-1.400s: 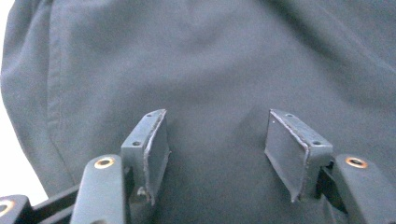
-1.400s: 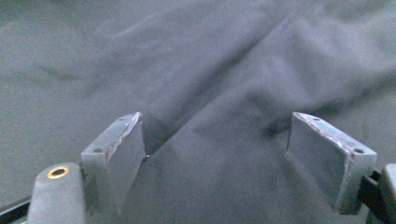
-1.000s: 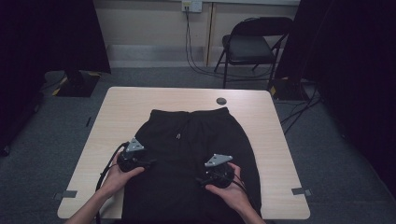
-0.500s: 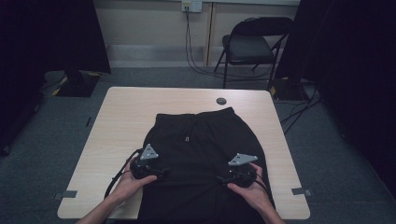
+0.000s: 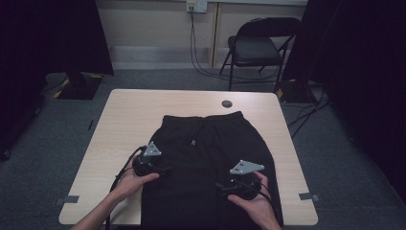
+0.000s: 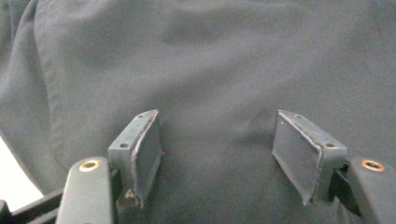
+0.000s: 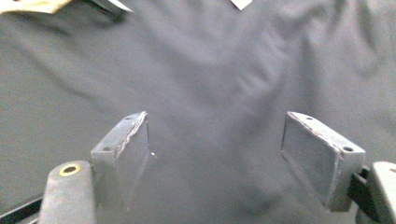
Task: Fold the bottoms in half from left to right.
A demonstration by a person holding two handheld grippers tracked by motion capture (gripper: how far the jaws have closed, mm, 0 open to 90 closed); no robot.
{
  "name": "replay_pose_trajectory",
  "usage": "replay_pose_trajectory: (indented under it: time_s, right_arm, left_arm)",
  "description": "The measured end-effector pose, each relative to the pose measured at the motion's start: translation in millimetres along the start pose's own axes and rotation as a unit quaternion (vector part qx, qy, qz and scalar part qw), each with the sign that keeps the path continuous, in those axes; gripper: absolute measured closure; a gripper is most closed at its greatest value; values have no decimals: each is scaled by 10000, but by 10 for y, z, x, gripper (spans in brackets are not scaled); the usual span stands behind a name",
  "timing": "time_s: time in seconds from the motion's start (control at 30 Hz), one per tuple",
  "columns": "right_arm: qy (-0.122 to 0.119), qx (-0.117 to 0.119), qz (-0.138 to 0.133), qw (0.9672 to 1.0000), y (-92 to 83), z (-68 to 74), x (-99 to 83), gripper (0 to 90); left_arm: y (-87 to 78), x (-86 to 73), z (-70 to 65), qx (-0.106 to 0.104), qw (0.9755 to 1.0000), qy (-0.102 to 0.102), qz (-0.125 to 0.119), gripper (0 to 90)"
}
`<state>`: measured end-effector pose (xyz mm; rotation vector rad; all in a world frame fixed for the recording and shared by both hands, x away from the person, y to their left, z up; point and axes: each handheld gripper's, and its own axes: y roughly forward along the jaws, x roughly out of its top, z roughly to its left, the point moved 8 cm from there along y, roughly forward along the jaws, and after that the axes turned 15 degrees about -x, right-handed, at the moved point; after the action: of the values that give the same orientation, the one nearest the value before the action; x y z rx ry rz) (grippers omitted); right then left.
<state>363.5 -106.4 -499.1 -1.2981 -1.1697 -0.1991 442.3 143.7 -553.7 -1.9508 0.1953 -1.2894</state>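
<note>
Both grippers sit over the lower half of a pair of black shorts point(image 5: 210, 163) spread flat on the counter point(image 5: 129, 115), waistband toward the far edge, legs toward you. The step in hand looks like taking hold of the leg fabric, probably to fold or drag the garment.

Left gripper point(image 6: 215, 154): fingers point(image 6: 144, 149) released, nothing clamped, plain cloth between them; they have just been closing a little. It rests over the left leg, close to the side seam (pale counter shows at the lower left corner of the left gripper view).

Right gripper point(image 7: 217, 158): fingers point(image 7: 123, 154) also released, cloth beneath but not pinched; they too have just been closing slightly. In the high view it hangs over the right leg point(image 5: 242, 184).

To do this well: press your fingertips down into the fabric before you close, so a ridge of cloth rises between the pads. Take matching spots on each leg, or the fold will skew. Grab only as many layers as you mean to move.

The shorts: dark, matte, soft weave, lightly rippled, a drawstring point(image 5: 193, 142) at the waist. Expect them to sag and slide once lifted.
</note>
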Motion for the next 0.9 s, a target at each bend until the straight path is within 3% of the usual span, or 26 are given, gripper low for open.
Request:
replay_pose_trajectory:
  time_s: [0.17,0.3,0.4,0.43,0.47,0.63,0.9]
  right_arm:
    - [-196,409,-225,9987,32,482,286,273]
    - [-445,832,-240,9952,199,940,398,312]
    - [-537,1101,-225,9922,303,1196,458,330]
    - [-537,1101,-225,9922,303,1196,458,330]
    - [-636,1216,-219,9903,370,1344,492,340]
    - [-772,1482,-135,9859,545,1650,514,324]
    - [-996,1516,-71,9834,844,1973,563,272]
  left_arm:
    - [13,8,9,-17,9999,55,-106,313]
    - [25,14,13,-40,9999,44,-152,312]
    - [28,16,18,-52,9998,66,-174,312]
    - [28,16,18,-52,9998,66,-174,312]
    - [28,15,20,-52,9998,77,-168,312]
    - [32,18,20,-43,9998,56,-181,312]
    - [32,19,23,-64,9998,55,-181,313]
